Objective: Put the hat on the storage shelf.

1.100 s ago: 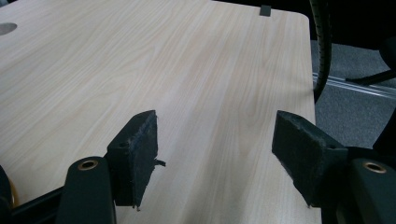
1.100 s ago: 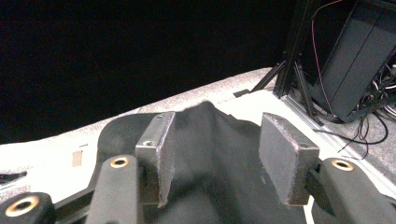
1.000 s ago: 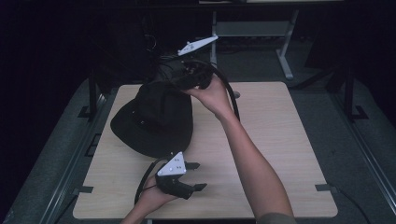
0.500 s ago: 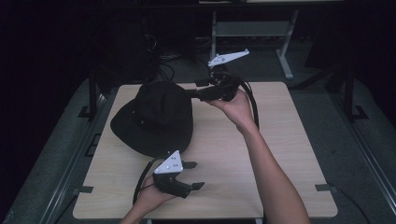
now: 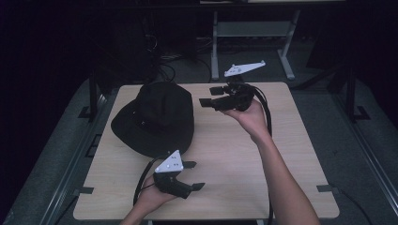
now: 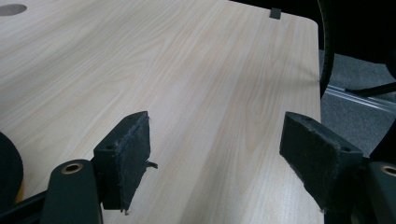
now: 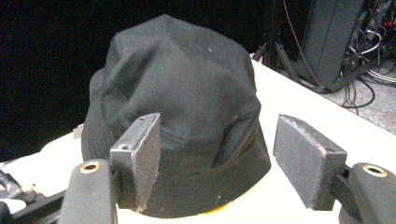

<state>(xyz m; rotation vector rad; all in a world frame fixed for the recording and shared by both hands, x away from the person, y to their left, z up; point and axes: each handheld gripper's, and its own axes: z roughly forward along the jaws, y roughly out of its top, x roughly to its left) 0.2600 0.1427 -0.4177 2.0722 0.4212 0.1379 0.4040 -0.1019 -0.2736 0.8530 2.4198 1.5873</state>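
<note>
Black fabric bucket hat (image 5: 157, 117), soft and domed, on pale woodgrain table (image 5: 234, 154); both felt-padded claws (image 5: 191, 175) (image 5: 210, 96) spread, empty.

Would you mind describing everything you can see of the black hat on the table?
The black hat is a soft bucket style in what looks like cotton, with a rounded, slightly creased crown, a stitched band and a downturned brim. It sits crown up on the far left part of the light wooden table. A bit of yellow peeks from under its brim in the right gripper view. Neither gripper touches it.
</note>
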